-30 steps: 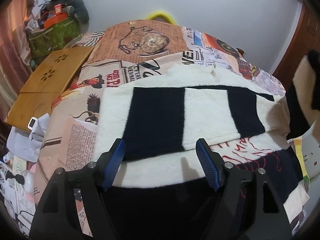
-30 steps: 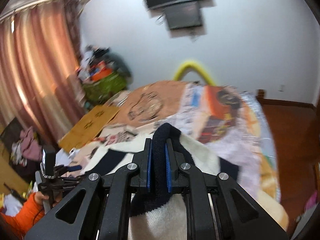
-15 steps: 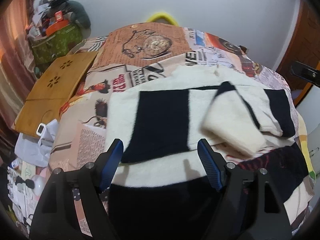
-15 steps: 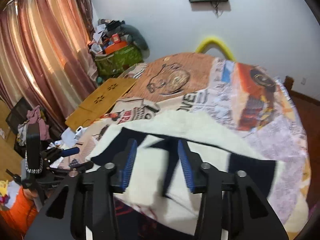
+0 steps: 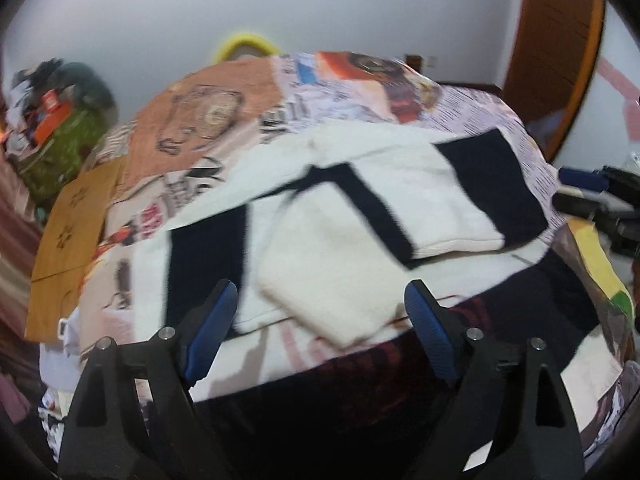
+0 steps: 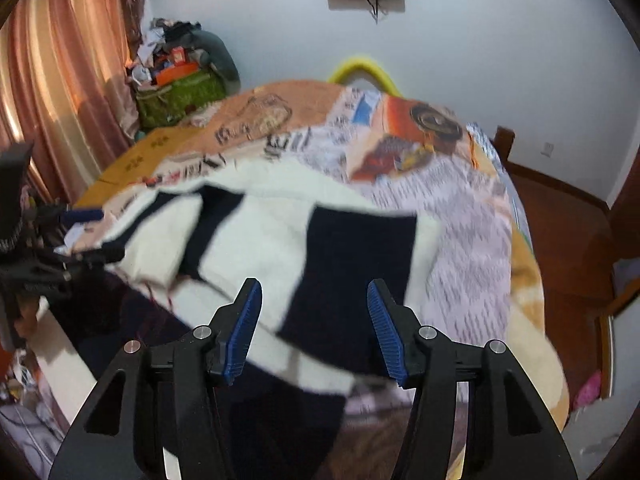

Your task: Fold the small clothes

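Note:
A cream sweater with wide dark navy stripes (image 5: 420, 184) lies spread on the bed. One sleeve (image 5: 332, 264) is folded across its body, cuff toward me. My left gripper (image 5: 320, 328) is open and empty, held above the sweater's near hem. My right gripper (image 6: 314, 328) is open and empty, above the sweater (image 6: 280, 224) on its right side. The right gripper also shows at the right edge of the left wrist view (image 5: 592, 196); the left one shows at the left edge of the right wrist view (image 6: 52, 240).
The bed has a newspaper-print cover (image 6: 440, 200). A dark garment with red stitching (image 5: 380, 368) lies under the sweater's near edge. A wooden board (image 5: 76, 216) and a cluttered green bag (image 6: 176, 96) are at the left. The wooden floor (image 6: 560, 216) is to the right.
My right gripper has let go of the sleeve, opened wide and drawn back to the right. The sleeve now rests folded across the sweater. My left gripper has swung slightly right.

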